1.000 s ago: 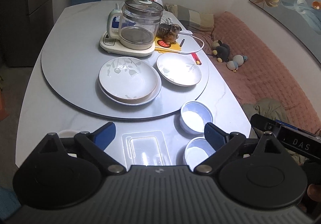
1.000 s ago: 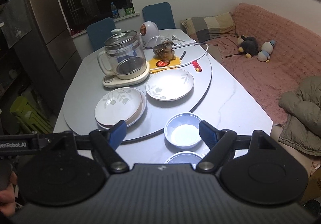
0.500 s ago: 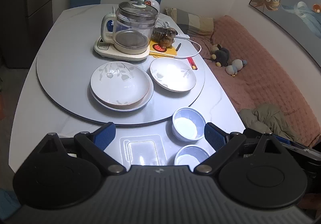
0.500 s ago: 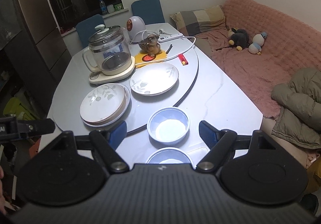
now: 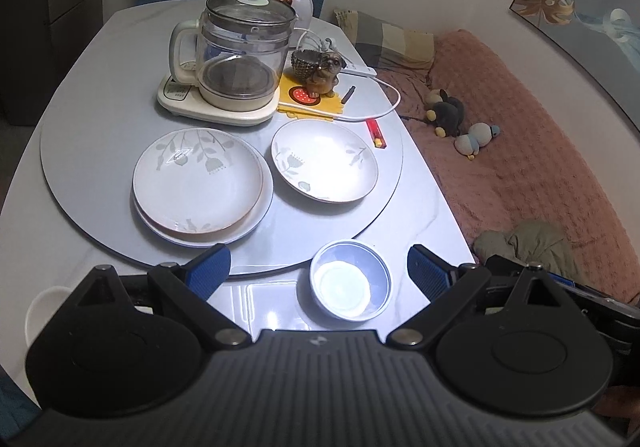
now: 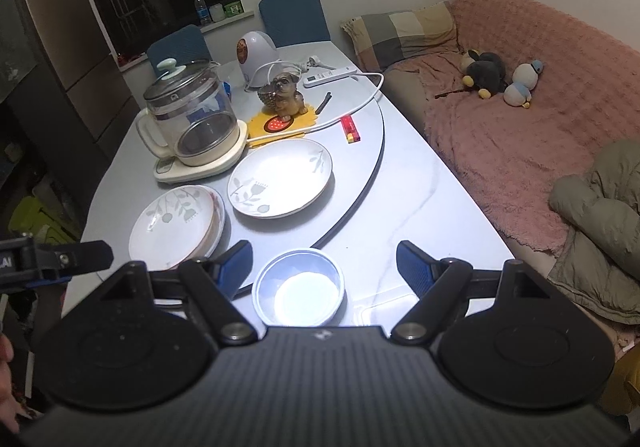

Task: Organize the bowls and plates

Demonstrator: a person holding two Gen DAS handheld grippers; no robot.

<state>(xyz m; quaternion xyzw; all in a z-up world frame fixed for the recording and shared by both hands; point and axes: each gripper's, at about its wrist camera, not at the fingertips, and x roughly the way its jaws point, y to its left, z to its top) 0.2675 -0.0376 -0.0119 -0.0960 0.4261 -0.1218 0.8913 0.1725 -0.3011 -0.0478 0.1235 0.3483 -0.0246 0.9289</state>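
Both tongs, left (image 5: 319, 271) and right (image 6: 324, 262), gape wide, holding nothing.

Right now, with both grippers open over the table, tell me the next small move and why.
Probably ease the right gripper down around the blue bowl. The bowl sits between its open fingers, nearer the left one, on the table, apart from the stacked plates and the single plate. The left gripper is open too.

Stacked plates (image 5: 198, 187) left of single plate (image 5: 325, 160); kettle (image 5: 236, 55) behind; bowl (image 5: 351, 284) seemingly nearest.
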